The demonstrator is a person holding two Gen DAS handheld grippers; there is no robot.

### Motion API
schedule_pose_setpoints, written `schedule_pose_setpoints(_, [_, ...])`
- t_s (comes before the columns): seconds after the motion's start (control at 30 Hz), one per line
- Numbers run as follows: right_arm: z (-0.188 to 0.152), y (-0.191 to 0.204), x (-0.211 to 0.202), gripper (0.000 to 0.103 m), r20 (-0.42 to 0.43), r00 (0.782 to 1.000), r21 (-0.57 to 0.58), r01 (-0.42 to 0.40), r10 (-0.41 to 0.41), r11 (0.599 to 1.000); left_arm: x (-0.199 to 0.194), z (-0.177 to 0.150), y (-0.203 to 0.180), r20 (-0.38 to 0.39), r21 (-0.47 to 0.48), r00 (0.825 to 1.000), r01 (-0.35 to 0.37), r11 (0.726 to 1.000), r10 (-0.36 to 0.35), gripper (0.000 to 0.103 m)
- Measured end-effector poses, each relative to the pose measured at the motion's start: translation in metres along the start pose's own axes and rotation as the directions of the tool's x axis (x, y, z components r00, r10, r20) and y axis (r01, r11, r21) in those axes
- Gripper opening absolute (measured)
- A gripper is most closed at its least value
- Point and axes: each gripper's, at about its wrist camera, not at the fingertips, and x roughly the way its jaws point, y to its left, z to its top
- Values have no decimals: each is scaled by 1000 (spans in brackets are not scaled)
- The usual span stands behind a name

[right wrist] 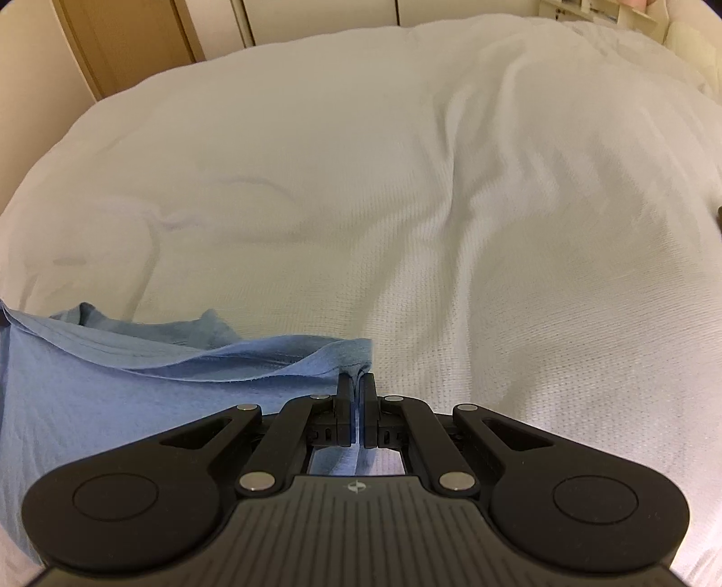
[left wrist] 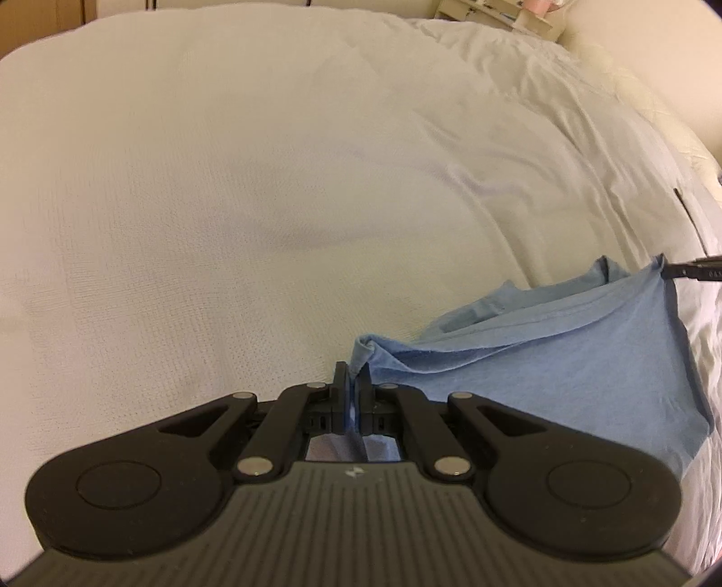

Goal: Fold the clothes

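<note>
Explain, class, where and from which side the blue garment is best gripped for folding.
Grip the blue garment at its two top corners, from above, one per gripper. The left gripper and right gripper already pinch them, so the edge hangs taut between them over the bed.

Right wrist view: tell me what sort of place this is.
Most likely a bedroom. A wide bed with a white textured bedspread fills the view, wooden doors, perhaps a wardrobe, stand behind it, and a light blue garment hangs over the cover.
</note>
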Motion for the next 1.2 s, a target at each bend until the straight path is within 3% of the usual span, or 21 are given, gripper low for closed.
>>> schedule_pose_setpoints(0.07, [0, -2, 7, 0, -15, 1000, 9, 6, -6, 1000, 5, -1, 6, -3, -42, 1000, -12, 999, 12, 1])
schedule_pose_setpoints(0.17, [0, -4, 18, 0, -37, 999, 23, 16, -15, 1000, 8, -5, 19, 10, -127, 999, -40, 991, 41, 13])
schedule_pose_setpoints(0.3, [0, -12, 18, 15, -15, 997, 80, 83, -82, 993, 1, -10, 33, 37, -221, 995, -87, 971, 97, 15])
schedule_pose_setpoints(0.4, [-3, -5, 1, 17, 44, 989, 65, 140, -143, 988, -17, -11, 25, 80, -205, 986, -126, 971, 145, 15])
schedule_pose_setpoints(0.47, [-8, 12, -13, 18, 83, 987, 17, 138, -139, 990, -26, -12, 1, 98, -123, 990, -90, 988, 103, 15])
schedule_pose_setpoints(0.53, [-17, 35, -21, 17, 91, 993, -53, 78, -73, 996, -15, -13, -25, 68, -46, 997, -32, 998, 35, 15])
schedule_pose_setpoints(0.67, [-30, 83, 2, 17, 0, 996, -177, -84, 85, 981, 15, -13, -69, -4, 75, 998, 69, 995, -69, 15])
schedule_pose_setpoints(0.77, [-32, 108, 33, 17, -88, 984, -233, -174, 157, 957, 43, -9, -77, -36, 105, 997, 78, 991, -74, 15])
schedule_pose_setpoints(0.87, [-27, 120, 57, 17, -122, 979, -277, -189, 161, 942, 51, 7, -68, 30, 52, 997, 65, 997, -67, 15])
schedule_pose_setpoints(0.97, [-12, 116, 54, 17, -21, 991, -254, -130, 129, 958, 44, 23, -48, 127, -69, 992, 14, 997, -5, 15])
schedule_pose_setpoints(1.03, [-2, 107, 45, 18, 76, 994, -192, -64, 80, 979, 36, 25, -40, 146, -110, 989, 5, 994, 12, 15])
schedule_pose_setpoints(1.2, [-12, 102, 19, 22, 83, 993, -151, -70, 83, 986, 6, 1, -35, 129, -97, 991, -23, 995, 35, 17])
